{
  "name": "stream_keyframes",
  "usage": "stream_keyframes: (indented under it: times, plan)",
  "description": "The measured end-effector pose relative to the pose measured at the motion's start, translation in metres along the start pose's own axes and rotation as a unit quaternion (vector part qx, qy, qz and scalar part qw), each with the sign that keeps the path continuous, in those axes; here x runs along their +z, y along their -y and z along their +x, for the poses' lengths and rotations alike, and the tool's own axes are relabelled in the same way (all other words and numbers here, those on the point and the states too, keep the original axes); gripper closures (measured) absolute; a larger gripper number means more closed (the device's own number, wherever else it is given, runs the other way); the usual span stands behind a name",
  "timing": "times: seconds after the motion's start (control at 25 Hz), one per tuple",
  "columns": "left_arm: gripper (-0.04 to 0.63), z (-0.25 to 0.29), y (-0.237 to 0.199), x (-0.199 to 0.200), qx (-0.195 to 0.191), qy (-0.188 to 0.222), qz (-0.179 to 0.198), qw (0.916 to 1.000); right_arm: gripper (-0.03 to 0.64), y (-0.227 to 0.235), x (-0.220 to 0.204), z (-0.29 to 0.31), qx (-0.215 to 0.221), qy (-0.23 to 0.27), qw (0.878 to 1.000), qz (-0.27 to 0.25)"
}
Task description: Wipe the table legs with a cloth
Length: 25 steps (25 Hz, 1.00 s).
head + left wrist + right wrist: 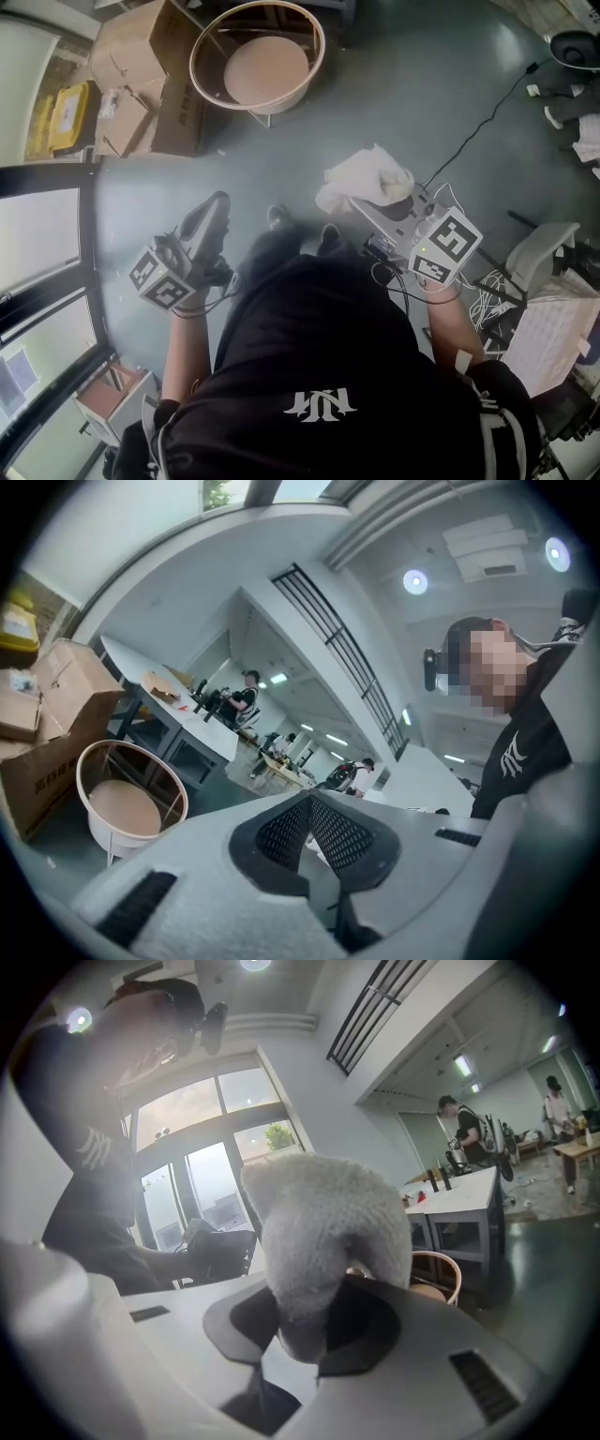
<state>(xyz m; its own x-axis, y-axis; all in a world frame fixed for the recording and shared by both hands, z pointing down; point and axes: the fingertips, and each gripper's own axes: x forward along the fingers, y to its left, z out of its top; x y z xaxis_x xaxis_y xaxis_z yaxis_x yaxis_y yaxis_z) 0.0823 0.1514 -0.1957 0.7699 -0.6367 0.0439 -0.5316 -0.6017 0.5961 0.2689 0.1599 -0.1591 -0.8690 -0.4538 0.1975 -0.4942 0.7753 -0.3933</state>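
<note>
Your right gripper (302,1330) clamps the cloth (323,1232); your left gripper (309,829) is closed on nothing; the round table (279,103) mostly hides its own legs.

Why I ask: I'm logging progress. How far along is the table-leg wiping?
Done: the cloth is picked up, with the right gripper shut on it. In hand: the cloth is held in the air, apart from the round table; the left gripper is shut and empty. Left: probably all the wiping, as nothing touches the table's legs.
</note>
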Motion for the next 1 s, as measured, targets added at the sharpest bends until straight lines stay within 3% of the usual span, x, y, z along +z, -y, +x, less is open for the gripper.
stream_keyframes:
  times: [0.24,0.44,0.64,0.84,1.0]
  plan:
    - [0.591,-0.004,-0.036,0.043,-0.043,0.015,0.007,0.9989,0.540,0.000,0.036,0.044,-0.040,0.011,0.999,-0.030]
    - [0.591,-0.029,-0.084,0.069,-0.055,0.021,0.001,0.9983,0.540,0.003,0.061,0.082,-0.076,0.032,0.997,-0.005]
    - [0.591,-0.039,-0.128,0.063,-0.060,-0.018,0.011,0.9980,0.540,0.004,0.067,0.113,-0.115,0.018,0.993,-0.018]
    - [0.591,-0.037,-0.155,0.029,-0.089,-0.088,0.023,0.9919,0.540,0.010,0.070,0.120,-0.171,0.002,0.985,-0.031]
    - [0.591,-0.033,-0.167,0.019,-0.122,-0.098,0.018,0.9874,0.540,0.022,0.079,0.127,-0.197,-0.036,0.978,-0.052]
